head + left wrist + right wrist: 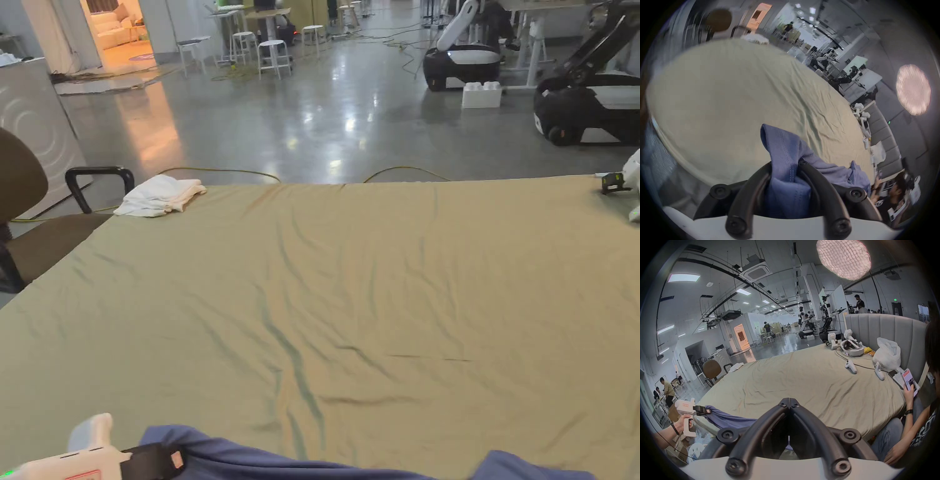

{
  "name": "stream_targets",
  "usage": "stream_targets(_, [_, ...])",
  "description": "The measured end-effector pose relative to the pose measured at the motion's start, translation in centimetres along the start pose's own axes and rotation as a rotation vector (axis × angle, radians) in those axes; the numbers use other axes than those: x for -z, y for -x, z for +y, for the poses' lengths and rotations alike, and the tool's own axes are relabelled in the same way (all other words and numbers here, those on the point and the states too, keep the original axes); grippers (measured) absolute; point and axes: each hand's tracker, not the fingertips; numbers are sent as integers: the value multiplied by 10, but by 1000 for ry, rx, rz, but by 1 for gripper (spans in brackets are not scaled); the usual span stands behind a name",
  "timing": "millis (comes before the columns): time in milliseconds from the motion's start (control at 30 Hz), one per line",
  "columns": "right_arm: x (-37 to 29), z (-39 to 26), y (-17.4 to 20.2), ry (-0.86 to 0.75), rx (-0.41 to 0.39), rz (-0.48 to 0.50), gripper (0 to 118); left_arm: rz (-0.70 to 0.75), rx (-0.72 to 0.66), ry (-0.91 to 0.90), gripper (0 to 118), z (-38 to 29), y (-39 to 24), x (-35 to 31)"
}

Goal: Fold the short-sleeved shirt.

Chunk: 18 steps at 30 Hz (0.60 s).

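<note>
left gripper point(786, 167): jaws clamped on a bunched hem of the blue shirt point(786, 151).
right gripper point(789, 400): jaws together at the tips; no cloth visible between them.
shirt position: draped over the bed's point(375, 281) near edge, mostly off it.
step: judged pre-fold, bringing the shirt onto the bed.
next: needs a second grip, then spreading flat.
containers: white plastic bag point(886, 353) by the headboard, contents hidden.

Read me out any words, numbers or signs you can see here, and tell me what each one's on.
Nothing reads clearly.
Red-framed label on the left tool, which clamps the blue shirt: too blurred.
Phone screen in a seated person's hand: too small.
Green sign on the far wall: too small.
Print on that person's dark top: cut off, unreadable.
</note>
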Motion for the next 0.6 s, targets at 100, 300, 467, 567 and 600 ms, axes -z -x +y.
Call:
stream_targets(100, [2,-3,-5,3,46,12,0,-103,88,-20,15,-3,-58,-18])
stream_targets(300, [-13,0,-9,-43,44,14,0,-236,251,103,15,-61,-188,53])
stream_targets(467, [-43,-1,-15,-81,-2,-61,0,-165,313,272,15,-115,-242,139])
stream_targets(567, [-53,-4,-24,-78,-3,-115,0,-97,352,295,55,-127,-254,161])
stream_targets(600, [-54,-4,-26,-75,1,-120,0,-133,338,297,75,-125,-255,162])
